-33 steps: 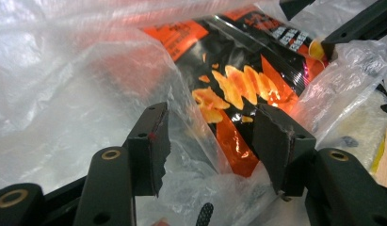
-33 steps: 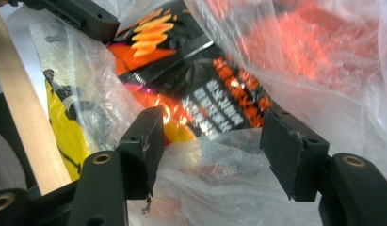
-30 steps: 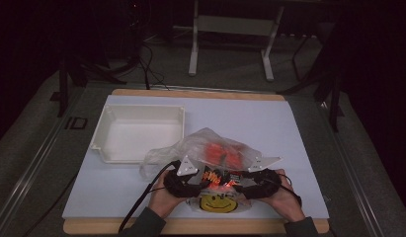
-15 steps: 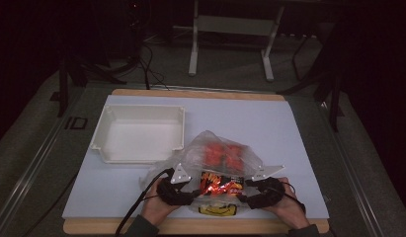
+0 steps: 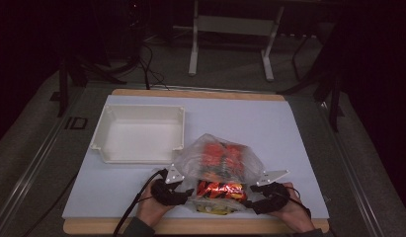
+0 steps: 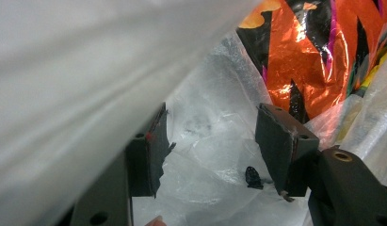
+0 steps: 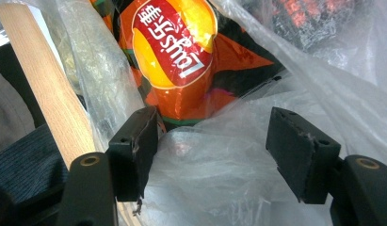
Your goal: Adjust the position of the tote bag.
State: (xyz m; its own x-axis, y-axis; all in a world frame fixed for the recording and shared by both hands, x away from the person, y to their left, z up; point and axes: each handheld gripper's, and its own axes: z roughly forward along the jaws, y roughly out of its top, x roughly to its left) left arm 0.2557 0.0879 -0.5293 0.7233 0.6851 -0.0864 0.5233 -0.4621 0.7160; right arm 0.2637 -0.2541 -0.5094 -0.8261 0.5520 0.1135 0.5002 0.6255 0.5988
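Note:
A clear plastic bag (image 5: 216, 165) of snacks lies at the near middle of the white mat. Inside it are an orange foil chip packet (image 5: 219, 189) and red packets (image 5: 221, 154). My left gripper (image 5: 184, 191) is at the bag's near left corner. In the left gripper view it (image 6: 212, 141) stands open, with crumpled bag film (image 6: 205, 174) loose between the jaws and the orange packet (image 6: 318, 56) beyond. My right gripper (image 5: 256, 194) is at the near right corner. Its jaws (image 7: 212, 150) have just been opening, and bag film (image 7: 214, 174) bulges between them untouched below the chip packet (image 7: 174, 47).
An empty white tray (image 5: 105, 148) sits on the mat to the left behind the bag. The table's wooden front edge (image 5: 190, 227) runs just below both hands, and it (image 7: 45, 84) shows beside a dark sleeve (image 7: 21, 169). Metal stand legs (image 5: 193, 49) rise behind the table.
Both hands and the bag's near end have come a little nearer the front edge and lower. The yellow packet under the bag now shows less.

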